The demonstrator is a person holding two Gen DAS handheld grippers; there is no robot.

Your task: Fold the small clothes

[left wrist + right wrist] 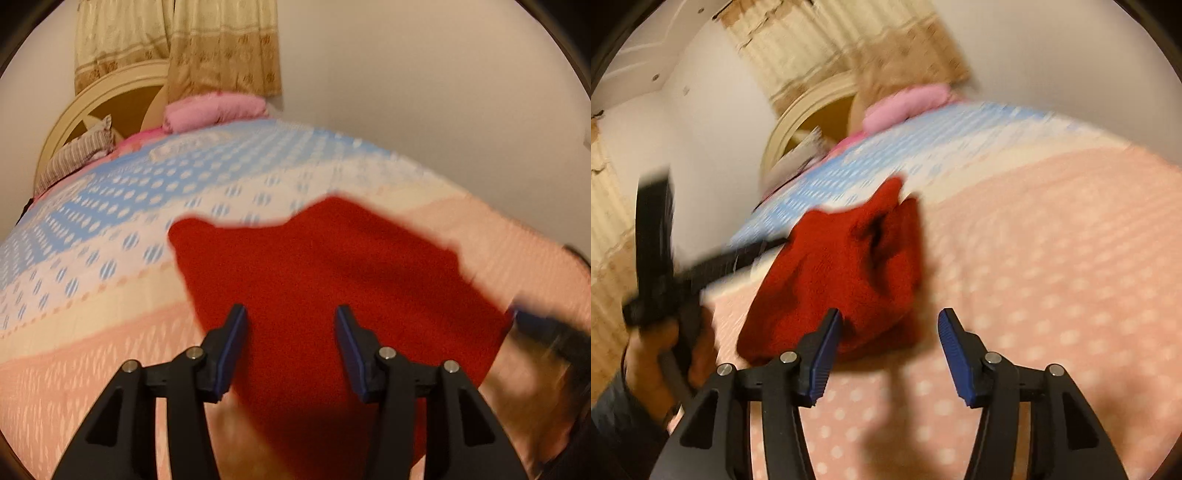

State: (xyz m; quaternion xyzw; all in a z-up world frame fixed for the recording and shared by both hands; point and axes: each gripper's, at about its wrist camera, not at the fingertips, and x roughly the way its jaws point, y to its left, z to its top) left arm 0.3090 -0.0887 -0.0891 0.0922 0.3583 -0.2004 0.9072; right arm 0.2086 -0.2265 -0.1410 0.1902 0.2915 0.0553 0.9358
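Both sets of jaws stand spread apart with nothing between the blue pads: the left gripper point(290, 314) is released above a red garment point(325, 280), and the right gripper point(890, 317) is likewise released, its left finger point(827, 339) overlapping the near edge of the same garment point(834, 280) in the picture, though contact cannot be confirmed. That small red fleecy piece lies bunched and partly doubled over on a bed point(92, 317), resting on the pink patterned part of the bedspread, with its far edge reaching the white and blue dotted band. At the head of the bed, well apart from the garment, are a pink pillow point(214, 110), a striped pillow point(77, 155) and a cream arched headboard point(92, 99); a beige patterned curtain point(177, 40) hangs behind, beside a plain wall point(424, 92). Nothing lies between either gripper and the garment. Both views are motion-blurred. In the right wrist view, the left gripper appears as a dark, smeared shape at the left, its fingers reaching toward the garment's left side, with the person's left hand point(661, 354) wrapped around its handle. In the left wrist view, the right gripper point(546, 332) shows only as a dark blur at the garment's right edge.
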